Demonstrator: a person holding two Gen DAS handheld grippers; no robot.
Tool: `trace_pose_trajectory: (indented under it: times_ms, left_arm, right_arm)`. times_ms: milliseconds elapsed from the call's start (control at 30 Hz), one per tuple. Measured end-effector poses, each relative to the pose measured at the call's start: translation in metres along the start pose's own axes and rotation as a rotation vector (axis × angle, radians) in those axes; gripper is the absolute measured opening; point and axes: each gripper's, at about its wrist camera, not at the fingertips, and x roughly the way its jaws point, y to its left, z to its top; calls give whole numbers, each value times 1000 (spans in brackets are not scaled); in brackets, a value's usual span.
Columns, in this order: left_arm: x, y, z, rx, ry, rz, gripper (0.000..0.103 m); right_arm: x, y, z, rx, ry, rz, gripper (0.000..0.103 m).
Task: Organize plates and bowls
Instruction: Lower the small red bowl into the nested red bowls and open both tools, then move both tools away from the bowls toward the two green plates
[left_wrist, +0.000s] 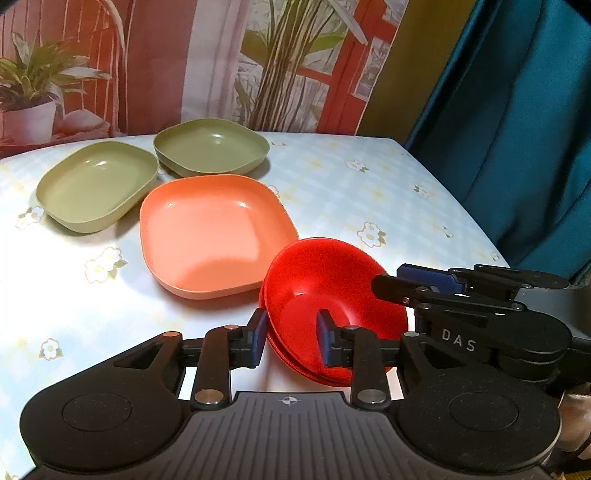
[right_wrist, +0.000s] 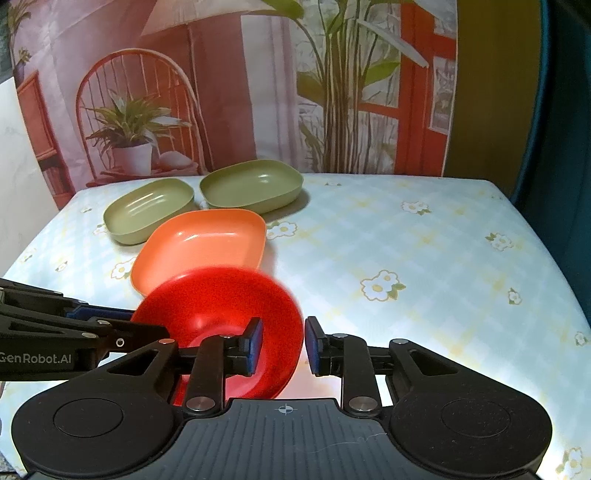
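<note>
Red bowls (left_wrist: 332, 295) stacked at lower centre; both grippers straddle the rim, left gripper (left_wrist: 291, 338) and right gripper (right_wrist: 282, 345) narrowly parted, gripping nothing (looks like release). Next: the plates (left_wrist: 214, 236).

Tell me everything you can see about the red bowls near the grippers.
The red bowls are round, glossy and look like plastic. They sit nested in a stack; the left wrist view shows several rims. The stack rests upright on the floral tablecloth, beside the orange plate. The left gripper straddles the near rim and the right gripper the right rim; neither gripper's pads press on it.
</note>
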Motion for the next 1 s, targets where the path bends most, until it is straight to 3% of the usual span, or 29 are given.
trace_pose_trajectory:
  times_ms: [300,800,1000]
  left_arm:
    - [-10,5,4,-9,-37,27,38]
    - [-39,42,28,-27,-122,124,38]
    - [-51,60,43,-36,-149,161,38]
  right_arm:
    - [-1,-2,2,2,-11,-6,24]
    - [1,3,30,-39,-49,9,29]
    - [3,7,49,-82,-74,31,37]
